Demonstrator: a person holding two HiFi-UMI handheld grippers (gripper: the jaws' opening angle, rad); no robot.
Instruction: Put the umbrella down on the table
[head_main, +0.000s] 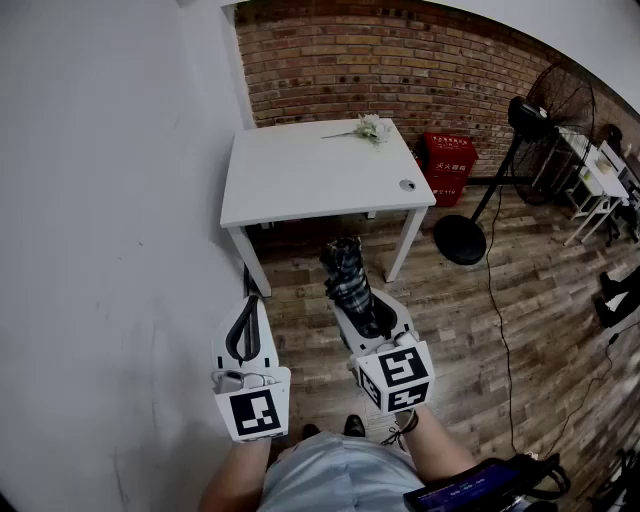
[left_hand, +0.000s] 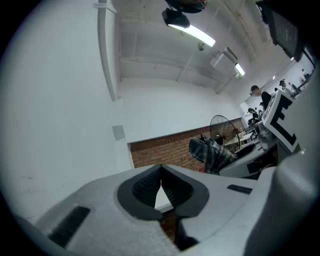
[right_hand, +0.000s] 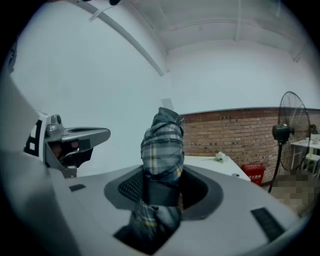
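White table ahead; right tool level, clamping umbrella; left tool closed

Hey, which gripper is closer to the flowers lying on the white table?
Right. The right gripper, shut on the umbrella, is short of the table, roughly in line with the flowers; the left gripper sits farther left, by the wall.

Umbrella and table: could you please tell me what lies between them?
Only bare wooden floor, in the head view; the umbrella in the right gripper sits short of the table.
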